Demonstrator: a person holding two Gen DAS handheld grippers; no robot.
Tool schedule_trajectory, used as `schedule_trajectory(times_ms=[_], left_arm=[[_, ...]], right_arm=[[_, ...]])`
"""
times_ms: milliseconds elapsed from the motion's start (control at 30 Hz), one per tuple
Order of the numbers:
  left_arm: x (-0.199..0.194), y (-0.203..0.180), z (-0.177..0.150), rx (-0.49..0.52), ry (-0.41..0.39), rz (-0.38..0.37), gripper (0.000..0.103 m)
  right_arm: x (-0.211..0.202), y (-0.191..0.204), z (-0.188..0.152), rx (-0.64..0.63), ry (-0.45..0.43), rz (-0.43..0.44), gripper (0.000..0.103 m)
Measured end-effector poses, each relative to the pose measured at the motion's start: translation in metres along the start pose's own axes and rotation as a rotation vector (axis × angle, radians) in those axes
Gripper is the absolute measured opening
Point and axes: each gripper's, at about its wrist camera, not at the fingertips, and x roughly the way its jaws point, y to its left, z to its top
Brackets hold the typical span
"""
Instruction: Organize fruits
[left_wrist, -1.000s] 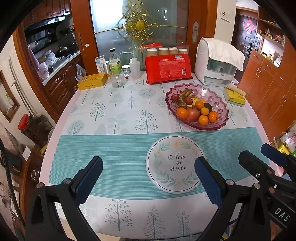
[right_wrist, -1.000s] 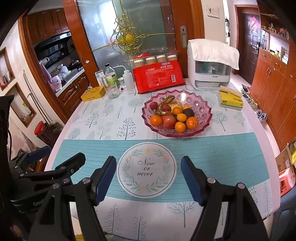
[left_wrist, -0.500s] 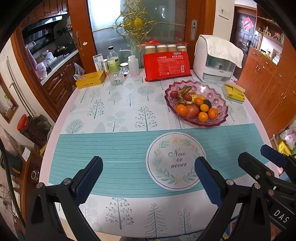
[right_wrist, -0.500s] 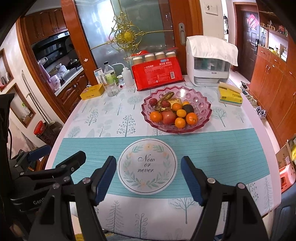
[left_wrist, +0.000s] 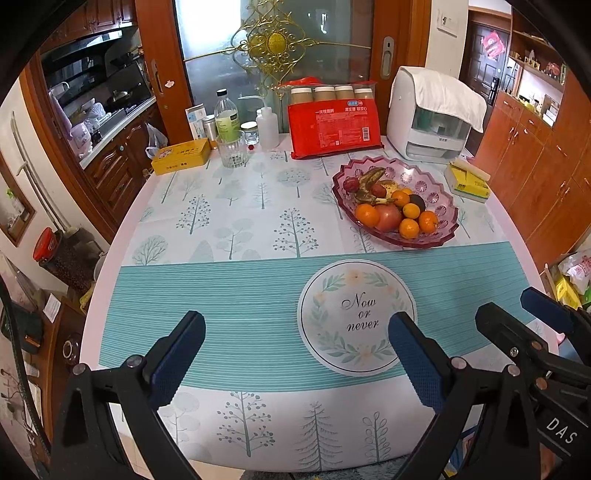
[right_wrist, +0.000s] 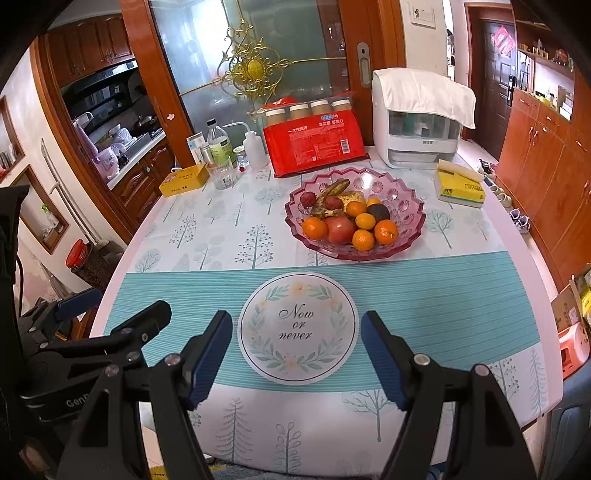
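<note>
A pink glass fruit bowl (left_wrist: 434, 186) (right_wrist: 404, 206) stands on the far right of the table. It holds several oranges (left_wrist: 367, 215) (right_wrist: 314, 228), a red round fruit (left_wrist: 388, 218) (right_wrist: 340, 229), a browned banana (left_wrist: 369, 175) (right_wrist: 334, 188) and a dark fruit (left_wrist: 417, 201) (right_wrist: 377, 212). My left gripper (left_wrist: 295, 325) (right_wrist: 122, 306) hovers open over the teal stripe at the near edge, nothing between its blue pads. My right gripper (right_wrist: 295, 321) (left_wrist: 517, 310) is open beside it, over the round "Now or never" print (right_wrist: 298, 326). Both are well short of the bowl.
Along the back of the table stand a red pack of paper cups (left_wrist: 334, 125), a white appliance under a cloth (left_wrist: 432, 118), a yellow tissue pack (left_wrist: 467, 181), a yellow tin (left_wrist: 181, 157), a drinking glass (left_wrist: 232, 149) and bottles (left_wrist: 226, 118). Wooden cabinets (right_wrist: 543, 162) line the right.
Both views have drifted only slightly. The grippers stay open at the same width and the fruit has not moved.
</note>
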Motion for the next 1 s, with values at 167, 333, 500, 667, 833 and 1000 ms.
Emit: schedule_trajectory(times_ms=[167, 333, 500, 667, 833, 1000], left_arm=[[0.0, 0.0, 0.0, 0.001, 0.0, -0.001, 0.099], [0.004, 0.006, -0.003, 0.008, 0.004, -0.011, 0.099], [0.005, 0.008, -0.004, 0.011, 0.005, -0.015, 0.099], [0.006, 0.008, -0.005, 0.011, 0.005, -0.016, 0.099], [0.006, 0.009, -0.005, 0.01, 0.002, -0.016, 0.099], [0.009, 0.014, -0.005, 0.009, 0.012, -0.018, 0.099]], right_arm=[[0.001, 0.001, -0.001, 0.001, 0.001, 0.0, 0.073], [0.003, 0.007, -0.006, 0.009, 0.004, -0.012, 0.073], [0.003, 0.009, -0.007, 0.013, 0.005, -0.019, 0.073], [0.003, 0.009, -0.007, 0.012, 0.005, -0.018, 0.073], [0.003, 0.01, -0.007, 0.011, 0.005, -0.018, 0.073], [0.004, 0.012, -0.007, 0.008, 0.011, -0.022, 0.073]])
